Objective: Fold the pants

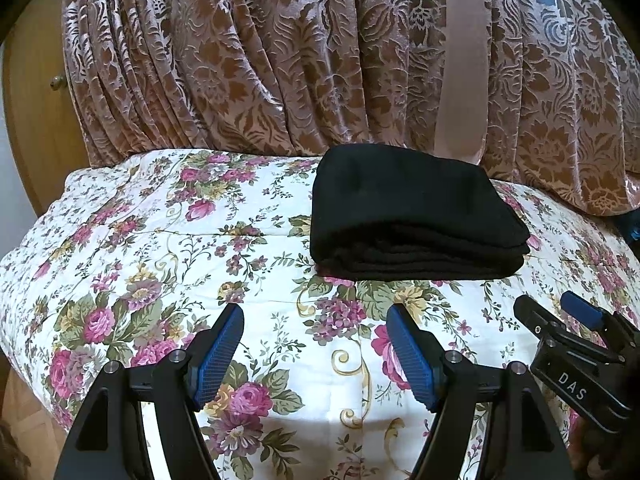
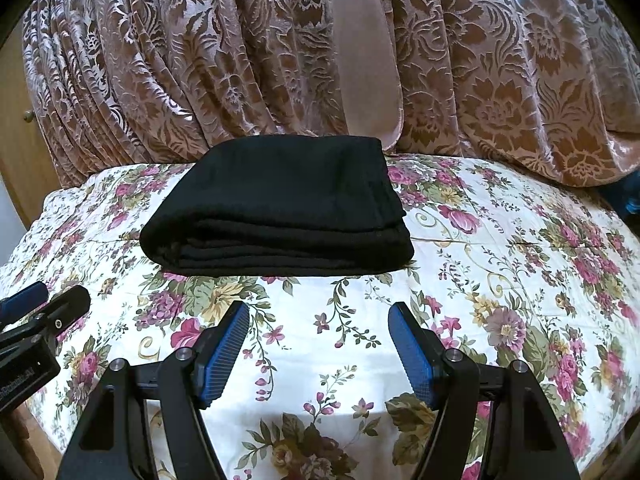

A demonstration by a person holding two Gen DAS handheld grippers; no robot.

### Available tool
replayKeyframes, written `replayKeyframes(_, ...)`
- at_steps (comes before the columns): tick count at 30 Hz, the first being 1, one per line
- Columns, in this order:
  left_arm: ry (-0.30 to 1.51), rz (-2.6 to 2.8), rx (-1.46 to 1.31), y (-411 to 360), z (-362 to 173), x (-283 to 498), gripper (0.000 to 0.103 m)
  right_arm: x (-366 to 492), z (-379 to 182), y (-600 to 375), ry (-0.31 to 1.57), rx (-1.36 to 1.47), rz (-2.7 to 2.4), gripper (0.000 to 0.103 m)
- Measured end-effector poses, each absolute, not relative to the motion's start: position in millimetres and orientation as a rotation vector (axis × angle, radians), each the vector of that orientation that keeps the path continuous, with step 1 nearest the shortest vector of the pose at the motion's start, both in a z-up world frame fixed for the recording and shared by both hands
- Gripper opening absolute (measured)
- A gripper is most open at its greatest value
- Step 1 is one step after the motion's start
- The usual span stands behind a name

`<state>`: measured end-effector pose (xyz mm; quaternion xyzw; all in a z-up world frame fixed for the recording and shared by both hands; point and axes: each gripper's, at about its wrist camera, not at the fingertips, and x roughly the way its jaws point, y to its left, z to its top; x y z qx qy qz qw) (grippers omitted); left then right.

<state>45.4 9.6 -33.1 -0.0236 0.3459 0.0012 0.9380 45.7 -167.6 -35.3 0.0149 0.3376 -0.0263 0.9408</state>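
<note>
While both grippers hover empty, the pants (image 1: 416, 216) lie folded at the far side of the floral bedspread (image 1: 160, 240). Left gripper (image 1: 316, 354) fingers spread; right gripper (image 2: 320, 354) fingers spread, its body lettered "DAS".

From my feed there's a white floral quilt (image 1: 168, 248) with pink roses spread over the bed. Behind it hangs a brown-and-pink damask curtain (image 1: 260, 60) with a plain pink strip down it. Wooden cabinet (image 1: 36, 120) with a knob on the far left.
</note>
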Motion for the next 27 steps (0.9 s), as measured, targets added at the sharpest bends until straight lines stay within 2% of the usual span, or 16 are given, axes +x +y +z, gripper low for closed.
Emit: replayKeyframes(27,0.665,0.006,-0.090,18.4,-24.9,35.3,0.075,42.0,-38.4,-172.4,0.702,0.023,-0.057,0.072)
